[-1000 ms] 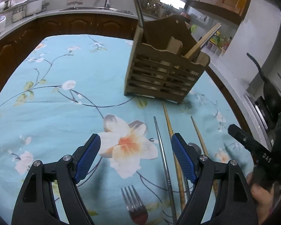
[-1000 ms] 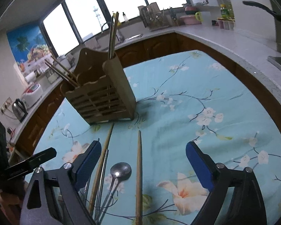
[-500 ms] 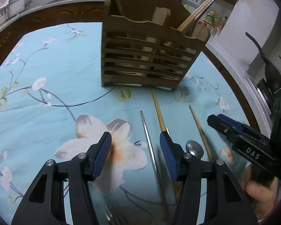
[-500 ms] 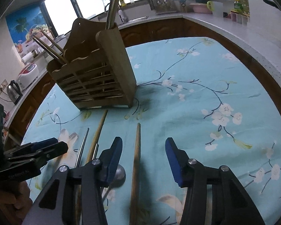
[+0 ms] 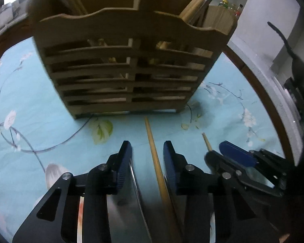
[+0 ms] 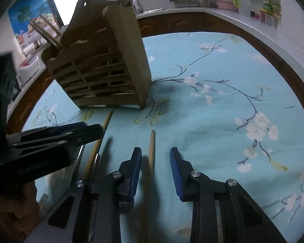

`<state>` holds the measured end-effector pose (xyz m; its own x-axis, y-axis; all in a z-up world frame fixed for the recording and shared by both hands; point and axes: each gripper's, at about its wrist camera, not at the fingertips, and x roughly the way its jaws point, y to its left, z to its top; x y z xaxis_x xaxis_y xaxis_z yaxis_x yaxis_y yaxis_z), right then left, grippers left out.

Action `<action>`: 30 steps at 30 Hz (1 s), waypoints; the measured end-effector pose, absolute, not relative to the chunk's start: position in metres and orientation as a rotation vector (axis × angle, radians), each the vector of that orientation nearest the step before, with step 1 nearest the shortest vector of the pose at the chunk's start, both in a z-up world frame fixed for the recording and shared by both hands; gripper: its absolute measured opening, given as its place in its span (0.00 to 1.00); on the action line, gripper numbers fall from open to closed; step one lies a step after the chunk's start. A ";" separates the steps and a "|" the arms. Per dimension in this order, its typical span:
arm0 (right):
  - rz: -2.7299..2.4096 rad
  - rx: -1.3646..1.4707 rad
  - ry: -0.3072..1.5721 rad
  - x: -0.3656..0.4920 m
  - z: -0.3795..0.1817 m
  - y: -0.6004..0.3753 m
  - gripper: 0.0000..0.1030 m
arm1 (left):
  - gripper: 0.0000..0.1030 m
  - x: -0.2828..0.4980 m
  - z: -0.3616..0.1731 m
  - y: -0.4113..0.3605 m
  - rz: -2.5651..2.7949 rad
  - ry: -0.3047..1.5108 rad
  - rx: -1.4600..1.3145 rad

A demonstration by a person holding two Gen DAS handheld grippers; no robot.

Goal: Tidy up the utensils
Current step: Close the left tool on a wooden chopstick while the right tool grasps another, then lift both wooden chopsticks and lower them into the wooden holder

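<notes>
Both hand-held grippers, left (image 5: 147, 151) and right (image 6: 155, 158), are being narrowed, each still unclenched around 1 wooden chopstick (image 5: 155, 162) on the surface (image 6: 212, 121).

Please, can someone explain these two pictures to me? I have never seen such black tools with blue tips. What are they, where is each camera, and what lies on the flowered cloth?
A person holds two hand tools, one in each hand; there is no robot arm. Each tool has two black fingers with blue pads and a camera that looks forward along them.

One picture comes from the left gripper, the other from the right gripper; each also shows the other tool at its edge.

On the blue flowered tablecloth stands a slatted wooden utensil holder with some utensils already inside. In front of it lie two wooden chopsticks.

Both tools have just been closing. The longer chopstick lies between the left fingers, the shorter chopstick between the right ones. Neither is pinched yet.
</notes>
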<state>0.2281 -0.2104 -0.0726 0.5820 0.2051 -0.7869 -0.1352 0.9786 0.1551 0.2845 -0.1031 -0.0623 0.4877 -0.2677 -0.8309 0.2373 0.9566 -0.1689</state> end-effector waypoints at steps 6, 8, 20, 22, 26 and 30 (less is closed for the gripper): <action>0.183 -0.016 0.917 0.233 -0.075 -0.201 0.18 | 0.07 0.289 -0.065 -0.109 -0.297 0.997 0.027; 0.174 -0.042 0.911 0.231 -0.075 -0.200 0.12 | 0.07 0.288 -0.065 -0.110 -0.297 0.989 0.044; 0.208 0.088 0.868 0.205 -0.047 -0.221 0.05 | 0.05 0.262 -0.038 -0.085 -0.350 0.961 -0.029; 0.218 0.111 0.840 0.198 -0.036 -0.226 0.05 | 0.05 0.254 -0.026 -0.080 -0.360 0.934 -0.046; 0.230 0.148 0.775 0.180 -0.006 -0.234 0.05 | 0.05 0.228 0.003 -0.063 -0.376 0.868 -0.087; 0.245 0.174 0.706 0.166 0.023 -0.239 0.05 | 0.05 0.207 0.030 -0.048 -0.389 0.800 -0.147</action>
